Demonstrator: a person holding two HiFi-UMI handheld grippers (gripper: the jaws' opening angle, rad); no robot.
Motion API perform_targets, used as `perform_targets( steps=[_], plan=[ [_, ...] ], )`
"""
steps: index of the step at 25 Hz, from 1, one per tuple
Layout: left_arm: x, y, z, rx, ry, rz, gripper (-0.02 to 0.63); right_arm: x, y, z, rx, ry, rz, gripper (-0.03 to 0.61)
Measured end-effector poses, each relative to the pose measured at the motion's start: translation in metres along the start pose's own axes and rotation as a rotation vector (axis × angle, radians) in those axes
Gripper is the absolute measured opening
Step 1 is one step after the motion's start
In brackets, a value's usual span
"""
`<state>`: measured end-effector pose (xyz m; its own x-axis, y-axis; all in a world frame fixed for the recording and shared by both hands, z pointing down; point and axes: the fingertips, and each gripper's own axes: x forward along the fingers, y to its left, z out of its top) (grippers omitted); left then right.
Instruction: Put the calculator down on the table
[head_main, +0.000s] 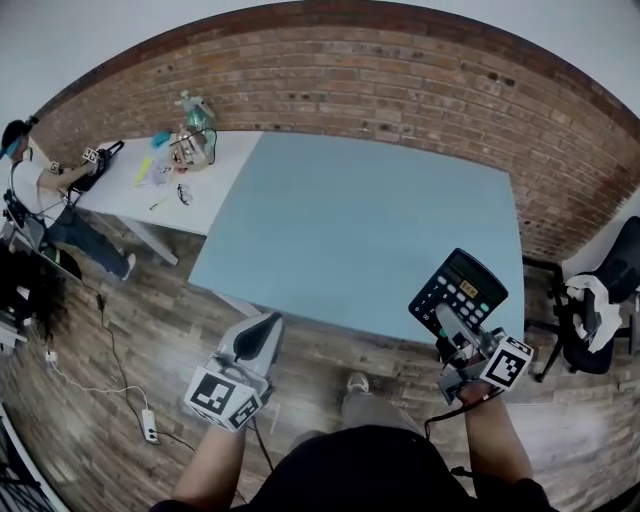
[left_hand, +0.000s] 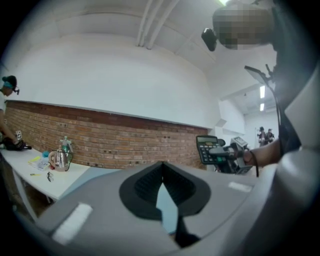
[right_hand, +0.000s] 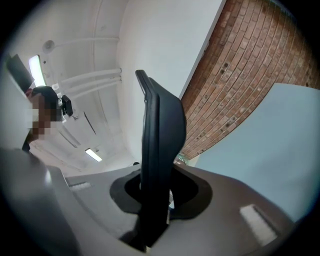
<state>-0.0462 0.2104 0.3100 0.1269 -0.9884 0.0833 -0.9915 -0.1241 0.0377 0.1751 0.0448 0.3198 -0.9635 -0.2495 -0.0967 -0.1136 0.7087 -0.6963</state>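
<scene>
A black calculator (head_main: 458, 290) with a small display hangs over the near right corner of the light blue table (head_main: 360, 220). My right gripper (head_main: 447, 325) is shut on its lower edge. In the right gripper view the calculator (right_hand: 160, 145) stands edge-on between the jaws, with the blue table (right_hand: 270, 150) to the right. My left gripper (head_main: 252, 342) is just short of the table's near edge, shut with nothing in it. In the left gripper view the pads (left_hand: 150, 185) meet at their tips, and the calculator (left_hand: 206, 149) shows at the right.
A white table (head_main: 175, 190) adjoins the blue one on the left, with a glass kettle (head_main: 192, 145), a bottle and small items. A person (head_main: 40, 190) sits at its far end. A black chair (head_main: 600, 300) stands on the right. Cables and a power strip (head_main: 150, 425) lie on the wooden floor. A brick wall runs behind.
</scene>
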Motion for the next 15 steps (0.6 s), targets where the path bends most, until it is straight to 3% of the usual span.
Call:
perform_targets(
  steps=[4, 15],
  plan=[
    [0.029, 0.018, 0.007, 0.095, 0.034, 0.018, 0.003, 0.035, -0.023, 0.015, 0.004, 0.02, 0.024, 0.074],
    [0.095, 0.064, 0.006, 0.049, 0.045, 0.097, 0.003, 0.1, -0.088, 0.04, 0.054, 0.049, 0.059, 0.074]
  ],
)
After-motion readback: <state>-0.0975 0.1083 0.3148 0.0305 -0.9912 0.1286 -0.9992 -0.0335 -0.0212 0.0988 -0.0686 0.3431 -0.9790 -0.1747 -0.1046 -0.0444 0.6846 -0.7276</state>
